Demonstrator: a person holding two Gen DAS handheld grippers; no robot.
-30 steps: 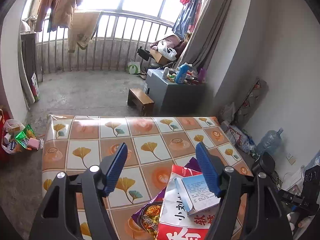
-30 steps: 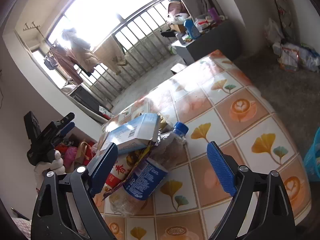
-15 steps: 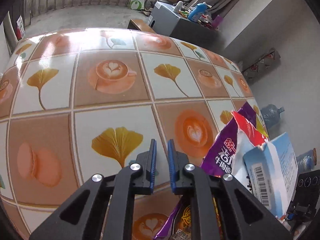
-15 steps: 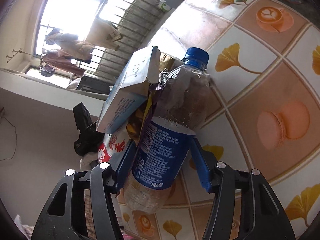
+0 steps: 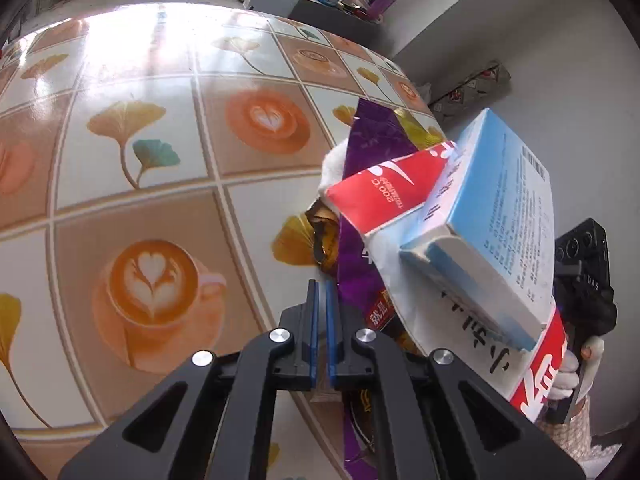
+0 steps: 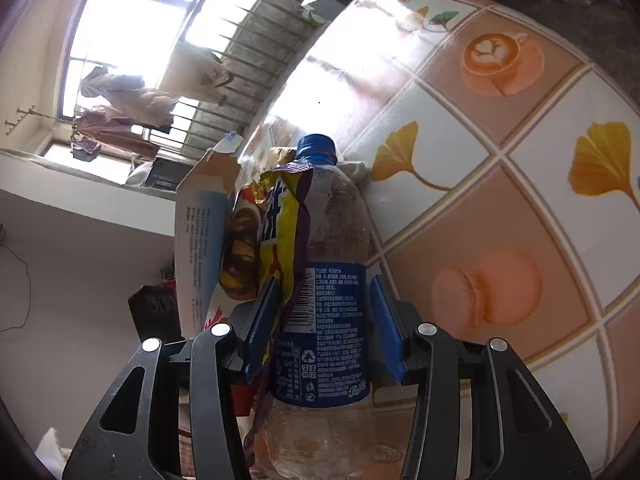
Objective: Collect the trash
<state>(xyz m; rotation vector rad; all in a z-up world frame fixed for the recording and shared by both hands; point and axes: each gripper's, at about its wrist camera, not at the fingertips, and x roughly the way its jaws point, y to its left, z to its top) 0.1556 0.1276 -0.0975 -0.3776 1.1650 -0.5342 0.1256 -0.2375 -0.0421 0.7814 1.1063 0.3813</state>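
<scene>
Now we see the tiled-print bench before a barred window; left gripper fingers together, empty; right gripper fingers closing around the plastic bottle in the trash pile at the bench edge.

Plastic bottle: base cut off at 6 o'clock edge of right wrist view; left flank hidden behind purple-yellow snack wrapper. Blue-white carton partly covered by wrapper. Left view: wrapper's lower part hidden behind left gripper. Carton print illegible.
</scene>
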